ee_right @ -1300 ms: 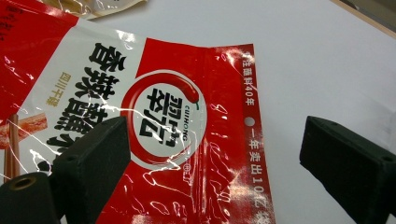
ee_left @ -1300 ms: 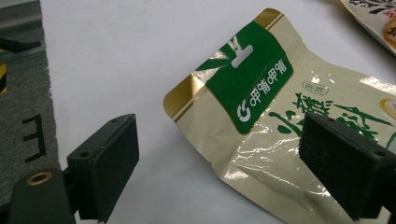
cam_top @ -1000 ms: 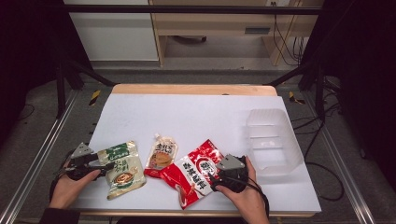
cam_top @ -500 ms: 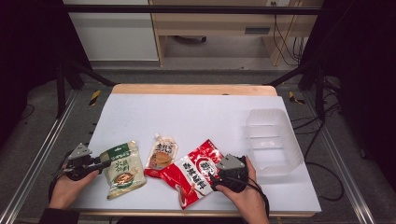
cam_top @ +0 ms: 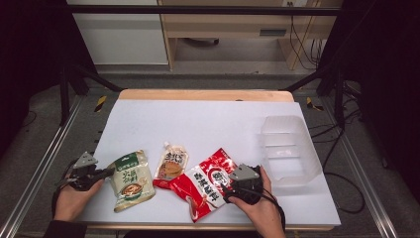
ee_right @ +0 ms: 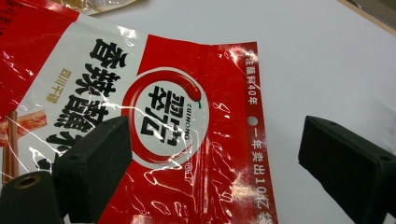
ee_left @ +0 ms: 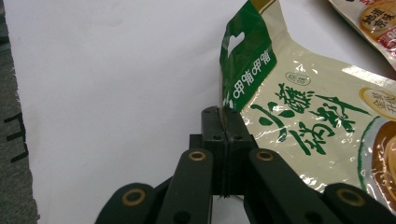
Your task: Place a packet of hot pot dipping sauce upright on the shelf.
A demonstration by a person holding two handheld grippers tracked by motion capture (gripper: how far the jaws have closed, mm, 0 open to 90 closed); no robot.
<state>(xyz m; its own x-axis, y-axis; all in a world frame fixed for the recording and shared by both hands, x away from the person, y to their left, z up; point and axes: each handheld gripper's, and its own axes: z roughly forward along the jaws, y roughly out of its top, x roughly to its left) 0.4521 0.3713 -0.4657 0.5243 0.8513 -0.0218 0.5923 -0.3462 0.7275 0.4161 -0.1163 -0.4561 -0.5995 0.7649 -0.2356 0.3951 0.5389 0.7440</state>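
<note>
A green and cream food packet (cam_top: pixel 131 178) lies flat at the table's front left. My left gripper (cam_top: pixel 110 172) has just been closing its jaws, and in the left gripper view it (ee_left: pixel 223 112) is shut on the packet's (ee_left: pixel 303 121) green top corner, which is pinched between the pads. A red packet with a chilli logo (cam_top: pixel 205 186) lies at the front centre. My right gripper (ee_right: pixel 217 135) stands open above that red packet's (ee_right: pixel 163 116) end, one jaw over the film and the other over bare table. The right gripper (cam_top: pixel 225 191) sits at the packet's right side.
A small orange and white sachet (cam_top: pixel 172 166) lies between the two packets, touching the red one. A clear plastic bin (cam_top: pixel 289 148) stands at the right side of the white table (cam_top: pixel 208 124). Metal frame rails run along both sides.
The left gripper's jaws have closed on the green packet's corner, and that corner is now slightly lifted. The right hand and the other packets have stayed put.
</note>
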